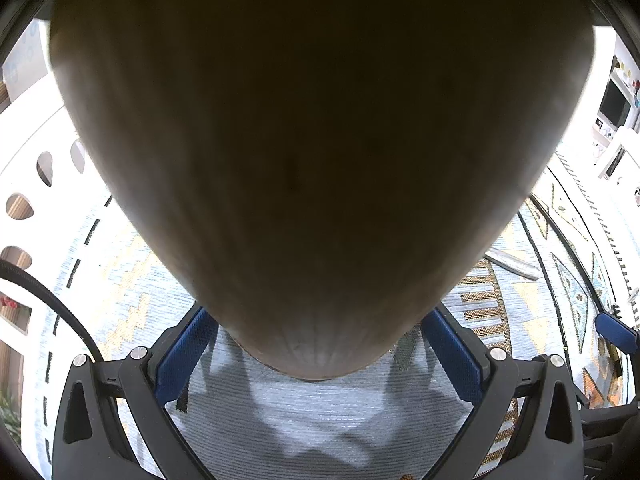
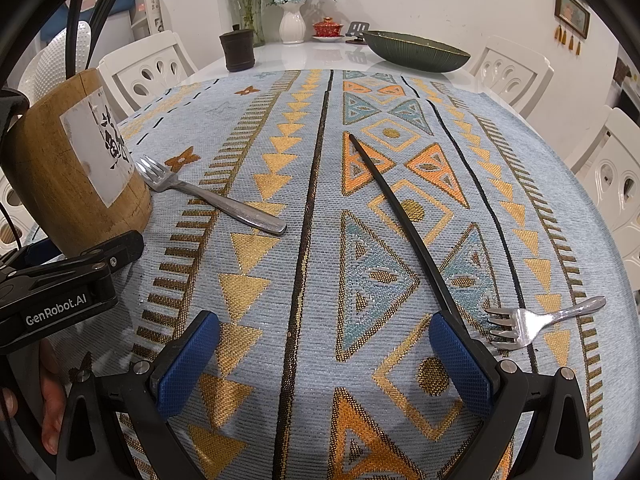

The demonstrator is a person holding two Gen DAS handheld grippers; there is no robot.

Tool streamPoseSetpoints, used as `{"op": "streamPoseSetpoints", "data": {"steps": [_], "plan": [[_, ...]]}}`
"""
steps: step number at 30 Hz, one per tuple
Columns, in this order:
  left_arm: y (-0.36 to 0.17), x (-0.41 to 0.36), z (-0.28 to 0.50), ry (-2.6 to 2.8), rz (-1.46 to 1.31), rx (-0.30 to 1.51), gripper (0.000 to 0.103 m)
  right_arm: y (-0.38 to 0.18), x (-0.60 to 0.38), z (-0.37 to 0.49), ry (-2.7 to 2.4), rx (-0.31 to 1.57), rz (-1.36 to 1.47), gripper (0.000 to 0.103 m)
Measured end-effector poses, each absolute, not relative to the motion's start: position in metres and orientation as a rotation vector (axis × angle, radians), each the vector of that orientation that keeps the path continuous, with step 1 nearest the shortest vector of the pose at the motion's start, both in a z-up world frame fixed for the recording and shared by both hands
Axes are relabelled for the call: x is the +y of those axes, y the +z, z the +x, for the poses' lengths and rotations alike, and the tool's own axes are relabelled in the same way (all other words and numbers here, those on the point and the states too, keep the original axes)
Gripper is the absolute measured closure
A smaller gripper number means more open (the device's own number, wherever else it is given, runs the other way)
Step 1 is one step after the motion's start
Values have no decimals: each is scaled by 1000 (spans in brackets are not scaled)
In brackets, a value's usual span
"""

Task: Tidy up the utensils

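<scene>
The left tool (image 1: 320, 354) clamps the tall round wooden utensil holder (image 2: 76, 160), which stands at the left edge of the patterned blue woven cloth (image 2: 280, 240) on the surface. The right tool (image 2: 326, 364) hangs wide and empty over a long black chopstick (image 2: 404, 224). One steel fork (image 2: 212, 196) lies just beside the holder; another silver fork (image 2: 536, 322) lies right of the chopstick.

white vase (image 2: 292, 24) with flowers | green bowl (image 2: 416, 50) | dark cup (image 2: 237, 50) (possibly lidded) | white chairs (image 2: 148, 68)
</scene>
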State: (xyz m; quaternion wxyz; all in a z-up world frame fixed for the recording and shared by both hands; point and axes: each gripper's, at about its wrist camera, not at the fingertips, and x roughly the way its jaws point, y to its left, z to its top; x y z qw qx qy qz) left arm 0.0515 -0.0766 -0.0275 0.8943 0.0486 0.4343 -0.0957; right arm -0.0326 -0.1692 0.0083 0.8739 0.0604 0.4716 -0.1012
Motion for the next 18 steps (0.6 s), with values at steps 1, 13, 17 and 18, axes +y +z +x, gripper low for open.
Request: {"op": "streamPoseSetpoints", "data": {"steps": [1,13,17,18], "plan": [[-27,-77,51,-201,99,901,0,8,-169,-32,-212,985,126,0],[-28,-69,51,-216,92,902,0,8,-169,-33,-212,985,126,0],[-29,-68,51,-216,92,902,0,8,-169,-33,-212,984,126,0],[-29,-68,51,-216,92,902,0,9,-169,-33,-212,984,127,0]]}}
